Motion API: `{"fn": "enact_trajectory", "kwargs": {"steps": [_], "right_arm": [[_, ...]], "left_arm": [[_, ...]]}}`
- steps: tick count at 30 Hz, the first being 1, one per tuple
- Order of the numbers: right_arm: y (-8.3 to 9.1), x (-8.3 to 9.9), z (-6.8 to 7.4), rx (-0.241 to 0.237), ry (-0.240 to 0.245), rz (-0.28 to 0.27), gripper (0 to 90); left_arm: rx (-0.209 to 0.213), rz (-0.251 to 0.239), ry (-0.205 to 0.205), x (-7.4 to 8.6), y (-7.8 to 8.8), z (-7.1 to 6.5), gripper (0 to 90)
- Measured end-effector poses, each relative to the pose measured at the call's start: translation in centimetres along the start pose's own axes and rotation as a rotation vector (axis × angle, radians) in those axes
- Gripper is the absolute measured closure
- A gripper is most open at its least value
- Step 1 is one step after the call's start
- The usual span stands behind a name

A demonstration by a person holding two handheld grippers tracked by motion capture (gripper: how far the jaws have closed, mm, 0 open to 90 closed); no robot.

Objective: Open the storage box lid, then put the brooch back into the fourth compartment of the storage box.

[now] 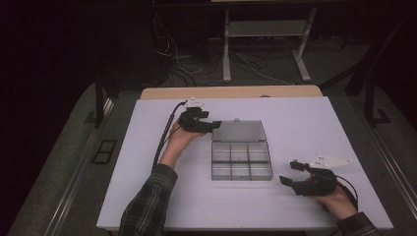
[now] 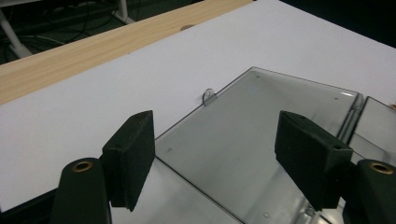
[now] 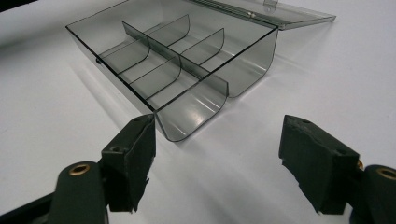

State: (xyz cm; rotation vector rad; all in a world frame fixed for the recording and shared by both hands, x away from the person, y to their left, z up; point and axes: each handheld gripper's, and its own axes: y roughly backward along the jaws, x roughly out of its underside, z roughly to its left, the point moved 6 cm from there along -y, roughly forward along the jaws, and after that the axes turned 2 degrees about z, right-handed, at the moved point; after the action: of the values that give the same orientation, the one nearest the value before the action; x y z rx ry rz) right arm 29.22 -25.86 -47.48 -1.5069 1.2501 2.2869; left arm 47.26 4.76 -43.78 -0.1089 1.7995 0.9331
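While the left gripper point(image 1: 212, 125) hovers at the far-left corner of the flat-lying lid point(image 1: 238, 131), its jaws stand apart with nothing pressed between them; in the left gripper view the pads point(image 2: 133, 156) straddle the lid's clear panel without touching it. That lid belongs to a smoky transparent compartment box point(image 1: 241, 160) sitting near the middle of the white counter point(image 1: 147, 196), hinged open so the lid rests toward the far side and the six-cell tray faces up, apparently holding nothing. A small latch tab point(image 2: 208, 96) sticks up from the lid's far edge.

To the right, the right gripper point(image 1: 290, 173) rests low near the box's near-right corner, well clear of it, jaws likewise spread and holding nothing; its own view looks across the curved tray wall point(image 3: 196, 109).

Judging the risks: the lid is thin and slick, so a pinch at one corner could slip off or twist the hinge. The box looks light, and with the right gripper not bracing it, any push or lift on the lid could skate the whole tray across the counter. A fast swing could snap the lid down.
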Motion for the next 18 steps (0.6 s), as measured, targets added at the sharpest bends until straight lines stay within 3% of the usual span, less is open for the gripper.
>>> {"fn": "enact_trajectory", "kwargs": {"steps": [11,18], "right_arm": [[0.0,0.0,0.0,0.0,0.005,-0.003,27.0],[0.0,0.1,0.0,-0.002,0.003,0.002,27.0]], "left_arm": [[0.005,0.001,-0.025,0.5,1.6,-1.6,21.9],[0.001,-0.011,-0.02,1.8,3.1,-2.4,14.2]]}}
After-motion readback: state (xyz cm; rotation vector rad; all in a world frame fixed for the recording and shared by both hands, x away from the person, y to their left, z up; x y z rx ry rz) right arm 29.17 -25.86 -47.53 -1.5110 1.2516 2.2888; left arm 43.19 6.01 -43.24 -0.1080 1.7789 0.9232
